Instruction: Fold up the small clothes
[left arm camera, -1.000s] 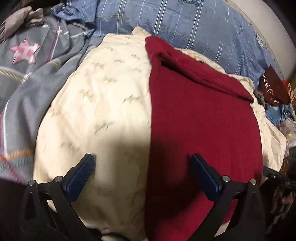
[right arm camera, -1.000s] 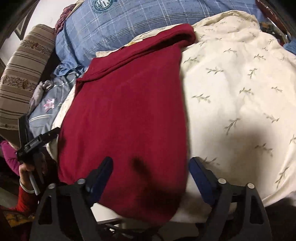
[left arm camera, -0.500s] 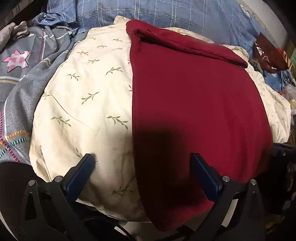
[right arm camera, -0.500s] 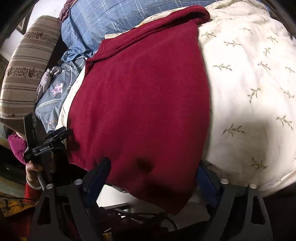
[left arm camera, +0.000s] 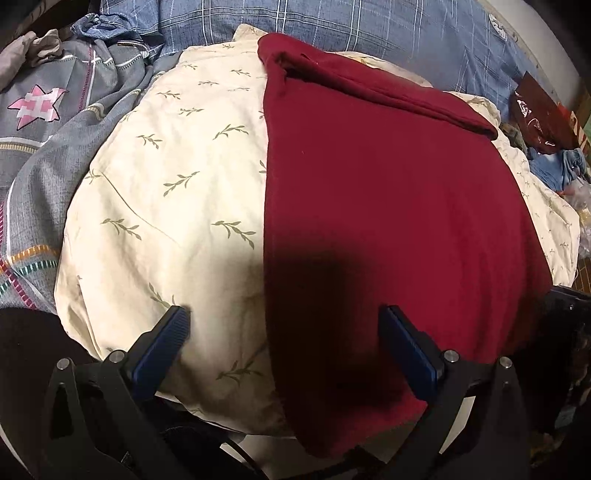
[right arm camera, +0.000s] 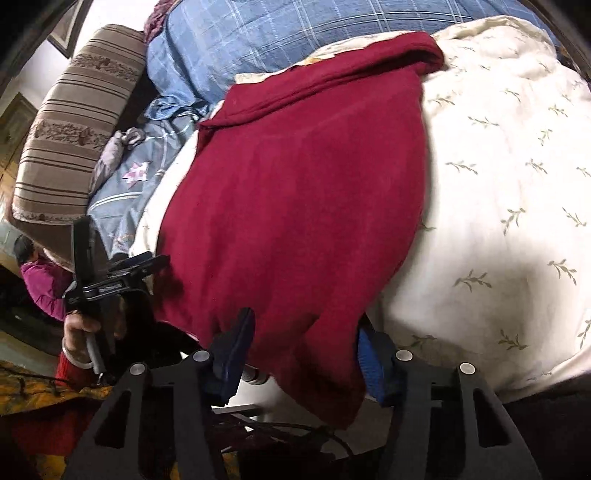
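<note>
A dark red garment [left arm camera: 388,206] lies flat on a cream leaf-print pillow [left arm camera: 177,206], its far end folded over into a band [left arm camera: 369,92]. My left gripper [left arm camera: 284,314] hovers open over the garment's near left edge, with nothing between its blue pads. In the right wrist view the same garment [right arm camera: 295,192] hangs over the pillow's near edge. My right gripper [right arm camera: 304,321] straddles that hanging hem. Its jaws are closing and the cloth bunches between them, though no firm pinch shows. A hand holds the left gripper [right arm camera: 110,280] at the garment's left side.
Blue plaid bedding [left arm camera: 332,26] lies behind the pillow and a grey quilt with a pink star [left arm camera: 37,107] to its left. A striped brown cushion [right arm camera: 74,122] stands at far left. Dark red packaging and clutter [left arm camera: 539,114] sit at right. A person in magenta [right arm camera: 37,273] is in the background.
The right gripper's jaws have narrowed around the garment's near hem, and the cloth there now wrinkles. The left gripper shifted across the pillow early on, then held still, open.
</note>
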